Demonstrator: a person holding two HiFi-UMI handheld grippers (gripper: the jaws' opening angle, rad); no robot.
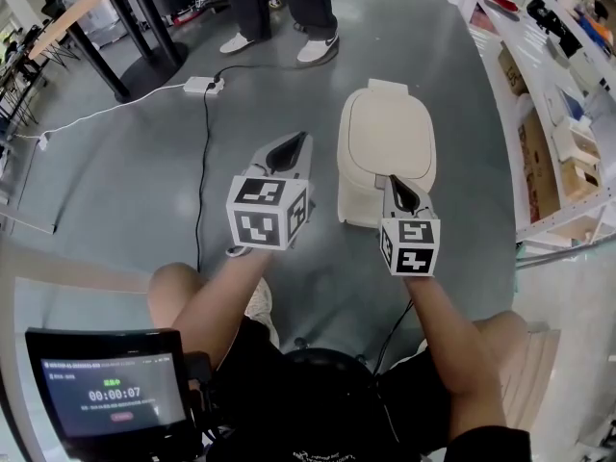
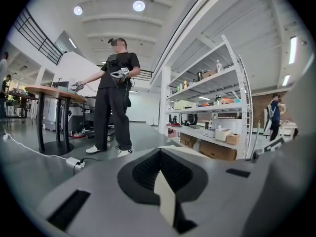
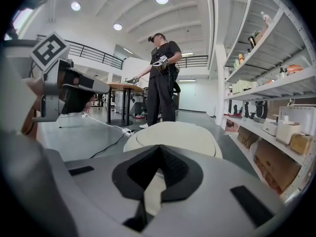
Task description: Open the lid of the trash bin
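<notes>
My right gripper (image 1: 399, 189) and left gripper (image 1: 287, 152) are both closed on nothing, the trash bin (image 1: 358, 200) stands on the floor (image 1: 144, 181) just beyond the right one, and closed jaws may skid off its smooth lid (image 1: 390, 133) or shove it away.

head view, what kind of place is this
Probably a lab or workshop hall, not a home: tall white shelving loaded with cardboard boxes and parts, a smooth grey floor with a power strip and trailing cable, and a high work table.
</notes>
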